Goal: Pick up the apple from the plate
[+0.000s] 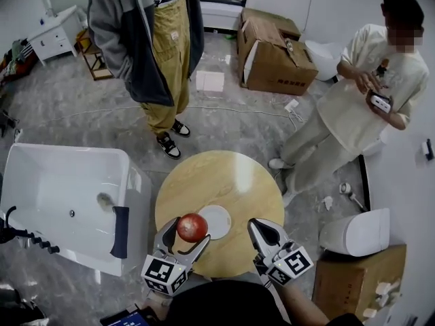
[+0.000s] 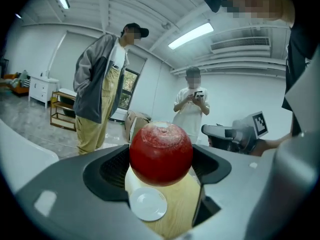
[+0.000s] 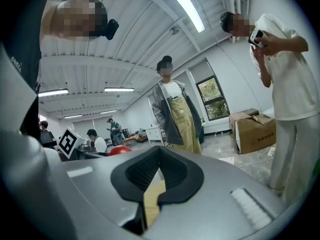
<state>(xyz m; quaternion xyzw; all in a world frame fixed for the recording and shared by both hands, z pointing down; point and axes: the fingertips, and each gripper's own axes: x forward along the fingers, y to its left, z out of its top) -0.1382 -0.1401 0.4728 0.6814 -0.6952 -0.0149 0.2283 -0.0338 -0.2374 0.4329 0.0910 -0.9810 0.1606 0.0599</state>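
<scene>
A red apple (image 1: 192,227) hangs a little above the round wooden table (image 1: 231,175), with my left gripper (image 1: 187,235) shut on it. In the left gripper view the apple (image 2: 161,153) fills the space between the black pads (image 2: 112,169), and the empty white plate (image 2: 147,204) lies on the table below it. The head view shows that plate (image 1: 216,221) just right of the apple. My right gripper (image 1: 266,228) hovers over the table's near right edge, shut and holding nothing. In the right gripper view its jaws (image 3: 159,154) meet, with the apple (image 3: 119,150) at the left.
One person (image 1: 153,46) stands beyond the table and another (image 1: 353,107) at the right looks at a phone. A white tub (image 1: 61,182) stands at the left. Cardboard boxes (image 1: 275,53) sit at the back, and a white fixture (image 1: 357,233) and a box (image 1: 353,277) at the near right.
</scene>
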